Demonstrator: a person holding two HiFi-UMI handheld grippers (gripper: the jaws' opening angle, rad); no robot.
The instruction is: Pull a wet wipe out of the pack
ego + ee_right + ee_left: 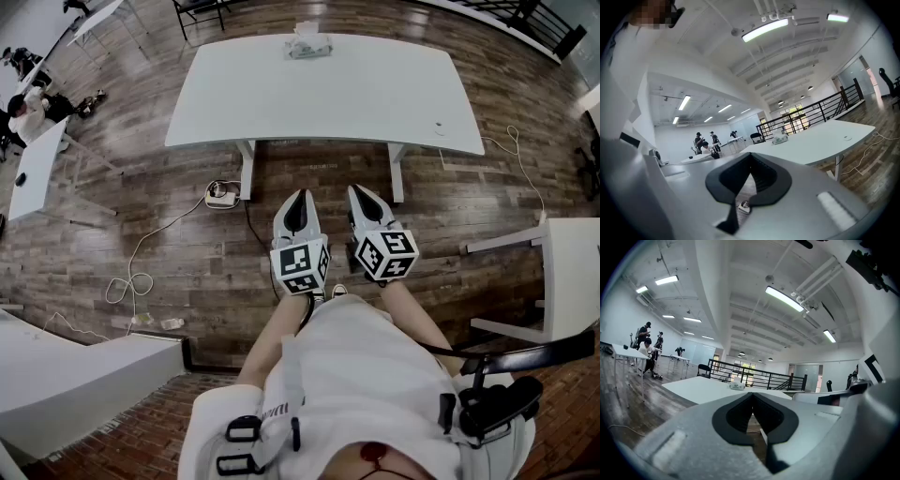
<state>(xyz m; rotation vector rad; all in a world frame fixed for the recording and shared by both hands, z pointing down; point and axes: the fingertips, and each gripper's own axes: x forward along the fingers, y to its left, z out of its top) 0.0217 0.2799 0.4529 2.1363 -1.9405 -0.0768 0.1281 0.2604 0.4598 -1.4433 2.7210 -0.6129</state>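
We hold left gripper, right gripper side by side, both clenched on nothing. Wipe pack on far edge of table, 12 o'clock from grippers, well apart, untouched.

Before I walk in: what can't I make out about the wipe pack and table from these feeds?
- Wet wipe pack: too small and distant in all views; whether a wipe sticks out is unclear.
- Small round item on the table: head view, too tiny to identify.
- Pack's print: left gripper view, too small.
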